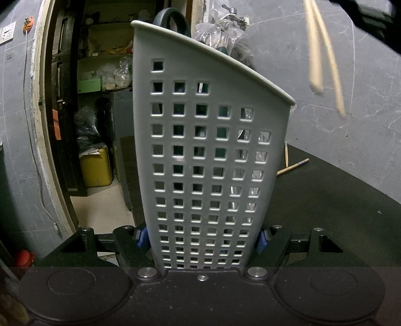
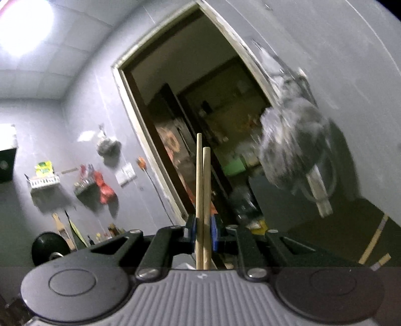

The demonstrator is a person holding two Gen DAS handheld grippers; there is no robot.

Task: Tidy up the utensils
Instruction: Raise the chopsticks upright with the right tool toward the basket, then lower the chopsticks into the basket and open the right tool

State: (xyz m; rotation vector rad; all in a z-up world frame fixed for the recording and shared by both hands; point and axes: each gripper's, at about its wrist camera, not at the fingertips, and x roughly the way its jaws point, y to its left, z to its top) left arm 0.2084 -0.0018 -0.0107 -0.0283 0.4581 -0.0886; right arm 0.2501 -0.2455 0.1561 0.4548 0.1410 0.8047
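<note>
A tall grey perforated utensil holder (image 1: 200, 155) stands upright on the dark table (image 1: 325, 213); my left gripper (image 1: 200, 240) is shut on its base, blue pads against both sides. A dark looped handle (image 1: 173, 22) sticks out of its top. My right gripper (image 2: 203, 234) is shut on a pair of wooden chopsticks (image 2: 203, 190) that point up and away from it. In the left wrist view the same chopsticks (image 1: 323, 52) hang blurred in the air, above and right of the holder. More chopsticks (image 1: 293, 168) lie on the table behind the holder.
An open doorway (image 1: 100, 112) with shelves and a yellow can (image 1: 96, 168) lies behind the holder. Plastic bags (image 1: 220, 32) hang on the grey tiled wall. In the right wrist view loose chopsticks (image 2: 373, 243) lie on the dark table at the lower right.
</note>
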